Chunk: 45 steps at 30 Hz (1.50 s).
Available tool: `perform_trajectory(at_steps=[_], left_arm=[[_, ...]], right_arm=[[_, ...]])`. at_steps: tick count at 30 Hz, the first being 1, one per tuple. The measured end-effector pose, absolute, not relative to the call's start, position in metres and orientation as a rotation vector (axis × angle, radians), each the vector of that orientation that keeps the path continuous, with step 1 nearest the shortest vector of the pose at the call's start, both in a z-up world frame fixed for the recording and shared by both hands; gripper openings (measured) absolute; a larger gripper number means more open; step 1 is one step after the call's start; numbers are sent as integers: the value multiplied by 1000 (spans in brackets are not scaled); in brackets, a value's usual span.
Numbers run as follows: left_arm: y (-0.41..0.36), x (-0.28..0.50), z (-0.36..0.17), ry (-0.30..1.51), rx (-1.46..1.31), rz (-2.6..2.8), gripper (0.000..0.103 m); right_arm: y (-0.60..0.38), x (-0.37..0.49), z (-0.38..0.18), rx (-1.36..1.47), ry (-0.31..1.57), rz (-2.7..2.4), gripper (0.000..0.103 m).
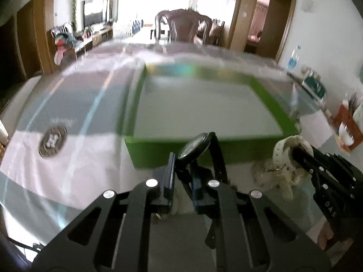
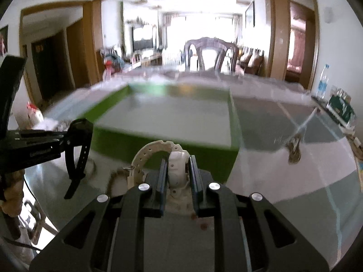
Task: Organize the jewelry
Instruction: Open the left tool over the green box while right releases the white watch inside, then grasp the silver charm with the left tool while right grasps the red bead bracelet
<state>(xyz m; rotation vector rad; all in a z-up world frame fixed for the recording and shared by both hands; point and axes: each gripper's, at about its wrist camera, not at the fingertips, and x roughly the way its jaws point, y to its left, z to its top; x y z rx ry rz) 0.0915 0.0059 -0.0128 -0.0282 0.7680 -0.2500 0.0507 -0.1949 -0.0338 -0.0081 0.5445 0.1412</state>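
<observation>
2 watches (both gripped): black watch [image 1: 199, 146], white watch [image 2: 175, 166]; 1 green box [image 1: 238, 150].

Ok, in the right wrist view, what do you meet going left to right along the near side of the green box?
Left gripper holding the black watch → white watch in the right gripper → small brownish object on the table, too blurred to identify.

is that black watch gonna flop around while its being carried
Probably somewhat. The black watch is pinched in the left gripper, and its loose strap end hangs free in the right wrist view, so it may swing. The strap looks rubbery, likely grippy rather than slippery.
</observation>
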Motion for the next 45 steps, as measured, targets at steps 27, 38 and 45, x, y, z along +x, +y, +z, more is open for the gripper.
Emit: perform_trajectory(at_steps=[27, 38, 45], left_arm=[[22, 122, -7, 722, 28, -139, 51], [37, 83, -61, 843, 39, -26, 52], [24, 72, -64, 835, 73, -18, 52]], right_arm=[[-210, 86, -19, -2, 551, 11, 44], [-243, 60, -89, 46, 758, -100, 44], [-229, 59, -96, 7, 781, -74, 44]])
